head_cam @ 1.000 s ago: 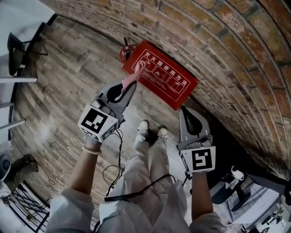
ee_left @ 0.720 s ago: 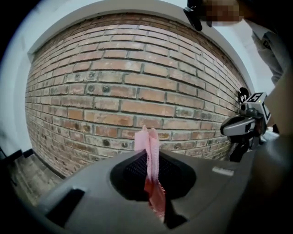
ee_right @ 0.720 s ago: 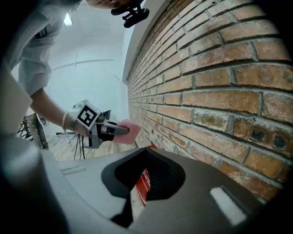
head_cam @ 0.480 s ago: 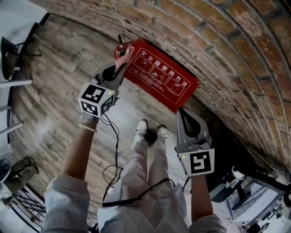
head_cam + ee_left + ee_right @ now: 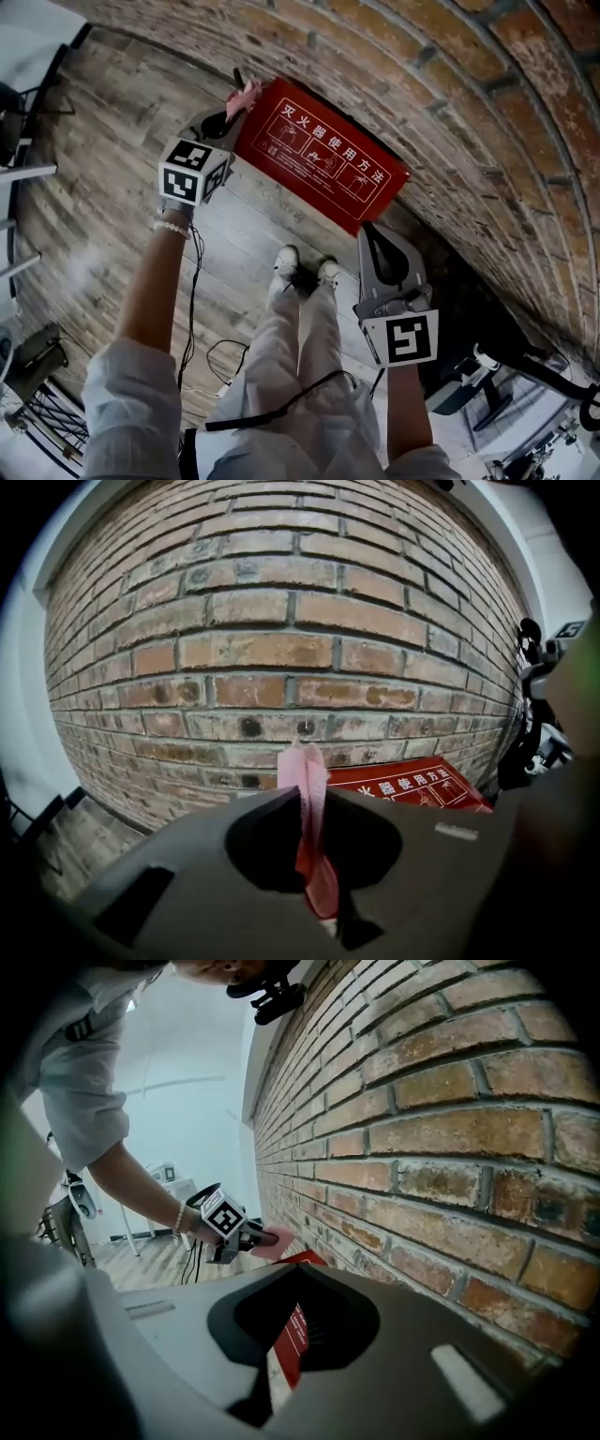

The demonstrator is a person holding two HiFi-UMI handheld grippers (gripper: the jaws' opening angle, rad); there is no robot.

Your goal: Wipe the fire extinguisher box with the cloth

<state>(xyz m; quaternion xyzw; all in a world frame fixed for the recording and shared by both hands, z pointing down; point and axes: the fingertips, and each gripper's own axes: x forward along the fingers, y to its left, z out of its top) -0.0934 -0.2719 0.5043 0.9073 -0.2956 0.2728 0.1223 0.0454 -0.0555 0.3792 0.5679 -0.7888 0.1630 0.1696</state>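
- The left gripper (image 5: pixel 228 118) is clenched on the pink cloth (image 5: pixel 247 93). In the left gripper view the jaws meet on the cloth (image 5: pixel 306 782), which sticks out past the tips and also hangs down inside the jaw opening.
- The cloth is at the left end of the red box (image 5: pixel 320 154), at the corner next to the wall (image 5: pixel 487 103). I can't tell whether it presses on the box.
- The right gripper (image 5: pixel 367 229) has its jaws together with nothing between them. The right gripper view shows the tips (image 5: pixel 295 1267) meeting, with the box (image 5: pixel 287 1337) showing through the opening behind them.
- The right gripper is just beside the right end of the box. I can't tell whether it touches.
- The box lies at the foot of the brick wall, with its long back edge along the bricks.
- On its near side is open wooden floor (image 5: pixel 122 112). The person's shoes (image 5: pixel 305 269) stand near the front edge, between the two grippers.
- A cable (image 5: pixel 193 309) hangs under the left arm.
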